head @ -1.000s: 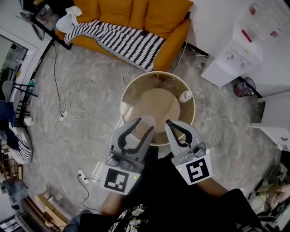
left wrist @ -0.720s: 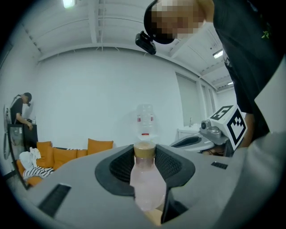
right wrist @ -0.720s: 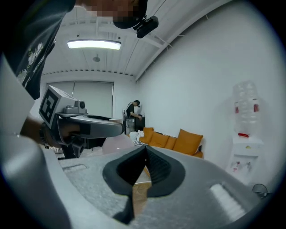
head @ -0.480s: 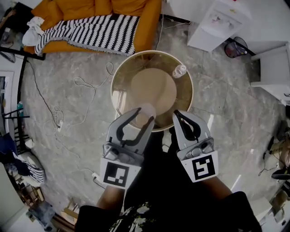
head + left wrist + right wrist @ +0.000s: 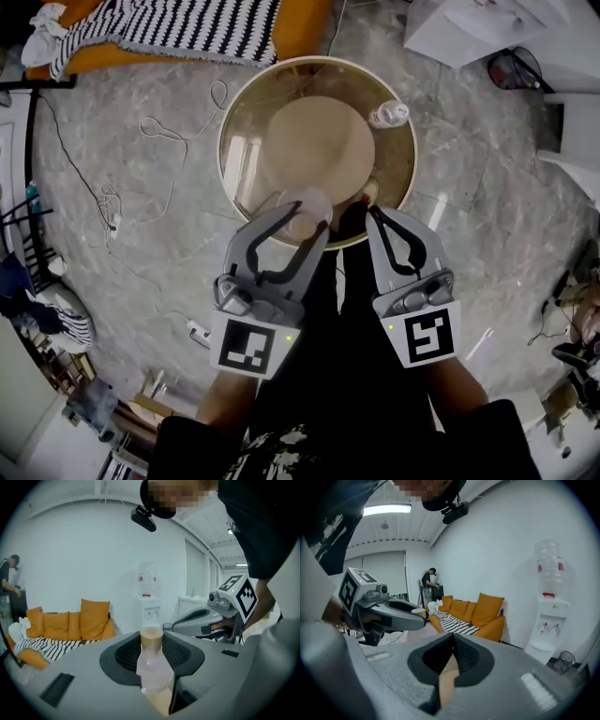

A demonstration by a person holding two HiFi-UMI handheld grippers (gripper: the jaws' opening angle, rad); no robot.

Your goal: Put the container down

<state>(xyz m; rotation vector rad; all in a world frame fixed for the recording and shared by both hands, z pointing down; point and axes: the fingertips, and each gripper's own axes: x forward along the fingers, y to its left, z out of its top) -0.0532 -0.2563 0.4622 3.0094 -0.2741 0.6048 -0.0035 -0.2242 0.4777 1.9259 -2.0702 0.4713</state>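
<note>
The container [image 5: 306, 200] is a small translucent bottle with a tan cap. It stands upright between the jaws of my left gripper [image 5: 305, 216], which is shut on its body, over the near rim of the round glass-edged table [image 5: 242, 150]. The left gripper view shows the container [image 5: 153, 665] filling the gap of the left gripper [image 5: 152, 651]. My right gripper [image 5: 371, 202] hovers beside it to the right, its jaws together and nothing in them. In its own view the right gripper [image 5: 452, 649] has its tips touching. A second small bottle [image 5: 388, 114] lies on the table's far right.
An orange sofa with a striped blanket [image 5: 178, 28] lies beyond the table. Cables [image 5: 155, 141] and a power strip [image 5: 199, 330] trail over the marble floor at the left. A white cabinet [image 5: 487, 23] stands at the back right, and a water dispenser [image 5: 149, 599] by the wall.
Both grippers have come forward toward the table, so their tips now overlap its near rim. The sofa has slid toward the top of the view. The left gripper's hold on the container is unchanged.
</note>
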